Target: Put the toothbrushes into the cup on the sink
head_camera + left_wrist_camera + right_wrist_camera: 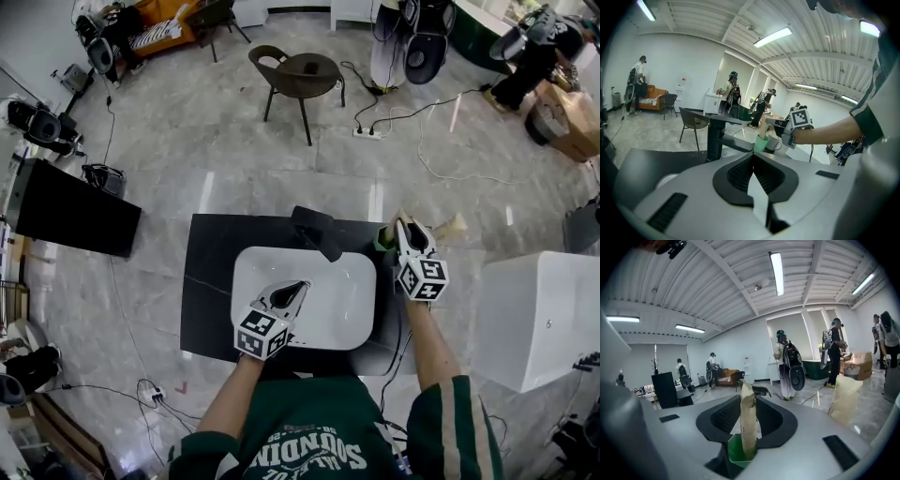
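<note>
tan paper-wrapped toothbrush, upright

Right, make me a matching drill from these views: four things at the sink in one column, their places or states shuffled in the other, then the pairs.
Things:
1 left tool
2 paper-wrapped toothbrush
3 green cup
4 faucet

Places or states:
A black, stands at the far edge of the basin
B on the counter, by the basin's far right corner
C between the jaws of the right tool, lower end in the green cup
D over the basin, jaws together, nothing in them

Pairs: 1-D, 2-C, 3-B, 4-A
</note>
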`<state>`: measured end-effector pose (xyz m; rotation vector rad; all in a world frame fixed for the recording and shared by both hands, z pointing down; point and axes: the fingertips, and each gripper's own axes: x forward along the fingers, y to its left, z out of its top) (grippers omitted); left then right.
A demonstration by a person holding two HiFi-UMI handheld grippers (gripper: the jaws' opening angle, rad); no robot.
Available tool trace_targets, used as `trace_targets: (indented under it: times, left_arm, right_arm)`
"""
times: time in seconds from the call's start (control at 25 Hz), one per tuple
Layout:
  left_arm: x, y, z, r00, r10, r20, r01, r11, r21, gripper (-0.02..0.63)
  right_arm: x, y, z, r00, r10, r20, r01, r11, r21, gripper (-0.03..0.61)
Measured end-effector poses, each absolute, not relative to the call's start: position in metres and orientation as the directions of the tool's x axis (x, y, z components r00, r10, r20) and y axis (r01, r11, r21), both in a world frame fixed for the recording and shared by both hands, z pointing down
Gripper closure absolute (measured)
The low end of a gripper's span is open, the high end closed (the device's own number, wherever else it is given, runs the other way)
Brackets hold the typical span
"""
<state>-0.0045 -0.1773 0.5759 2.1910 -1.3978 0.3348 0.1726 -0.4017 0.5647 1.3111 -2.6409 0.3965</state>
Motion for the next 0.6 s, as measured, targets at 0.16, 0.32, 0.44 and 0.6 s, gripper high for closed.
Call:
trace_targets:
  times: [0.16,0.32,0.44,0.6]
  left_arm:
    - [-0.008,-0.174,0.575,0.440,-0.772,0.459,-0.895,-0.338,0.290,0.603]
    - [-0.010,-0.171,0.574,0.448,-0.768,0.457,-0.891,-0.343,0.296,0.603]
    - [-0.011,-0.169,0.574,0.458,-0.766,0.452,-0.886,-0.352,0.301,0.603]
    - [-0.013,-0.164,0.572,0.471,-0.759,0.449,-0.880,-0.366,0.304,0.603]
  right_arm:
    - [0.177,-0.401,0.576,-0.581,-0.757,0.300,-0.814,0.546,-0.198,0.439]
    - [0.185,-0.398,0.585,-0.558,-0.760,0.334,-0.830,0.512,-0.221,0.396]
    - [0.191,-0.394,0.586,-0.543,-0.768,0.340,-0.839,0.495,-0.225,0.385]
    - [0.196,-0.387,0.580,-0.525,-0.781,0.338,-0.851,0.478,-0.219,0.385]
